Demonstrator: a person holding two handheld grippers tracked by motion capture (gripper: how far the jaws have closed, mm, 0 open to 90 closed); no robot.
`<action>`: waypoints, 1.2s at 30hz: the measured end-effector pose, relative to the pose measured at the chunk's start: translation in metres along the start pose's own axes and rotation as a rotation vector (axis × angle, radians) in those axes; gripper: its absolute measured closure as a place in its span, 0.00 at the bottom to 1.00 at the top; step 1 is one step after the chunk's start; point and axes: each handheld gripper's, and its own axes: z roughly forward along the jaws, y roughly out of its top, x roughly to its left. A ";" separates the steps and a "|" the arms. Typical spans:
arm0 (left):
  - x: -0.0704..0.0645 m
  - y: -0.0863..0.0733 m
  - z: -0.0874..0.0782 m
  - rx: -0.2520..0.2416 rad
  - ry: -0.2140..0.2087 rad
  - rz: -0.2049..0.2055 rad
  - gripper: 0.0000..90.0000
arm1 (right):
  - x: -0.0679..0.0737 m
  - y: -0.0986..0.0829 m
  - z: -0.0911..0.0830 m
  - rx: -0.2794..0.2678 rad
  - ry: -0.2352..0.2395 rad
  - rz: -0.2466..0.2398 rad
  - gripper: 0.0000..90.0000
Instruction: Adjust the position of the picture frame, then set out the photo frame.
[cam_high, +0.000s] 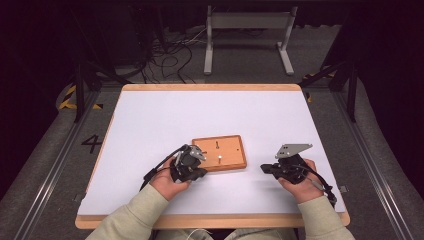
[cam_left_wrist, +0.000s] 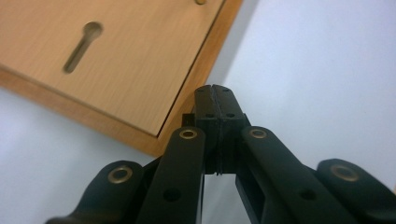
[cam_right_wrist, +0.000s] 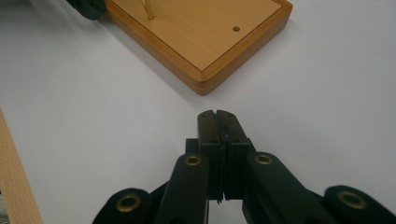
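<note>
A flat wooden board (cam_high: 220, 152) lies on the white table (cam_high: 165, 120), a little toward the person from the middle and slightly turned. It is pale brown with a darker raised rim around a lighter inset face. In the left gripper view that face carries a keyhole-shaped slot (cam_left_wrist: 82, 45); in the right gripper view a thin upright peg (cam_right_wrist: 148, 10) and a small round hole (cam_right_wrist: 236, 29) show on it. The left gripper (cam_high: 196, 159) sits at the board's 8 o'clock corner, its tips over or just at the rim; whether they touch the wood I cannot tell. Its jaws are pressed fully together with nothing between them. The right gripper (cam_high: 264, 168) rests at the board's 4 o'clock, clear of it with a strip of bare table between, pointing back toward the near corner. Its jaws too are closed flat on each other and carry nothing. Beyond the board, toward 12 o'clock, the tabletop runs open to its wooden edge, and wide bare stretches lie at 9 and 3 o'clock.
</note>
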 end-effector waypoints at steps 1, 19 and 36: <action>0.001 -0.001 -0.001 -0.007 -0.003 -0.014 1.00 | 0.000 0.000 0.000 0.000 0.000 0.000 1.00; -0.002 0.000 -0.022 -0.204 -0.022 0.025 0.80 | -0.003 -0.001 -0.003 -0.022 -0.014 0.013 0.96; -0.001 0.007 -0.026 -0.425 0.056 0.005 0.47 | -0.018 -0.009 -0.020 -0.138 -0.069 0.088 0.79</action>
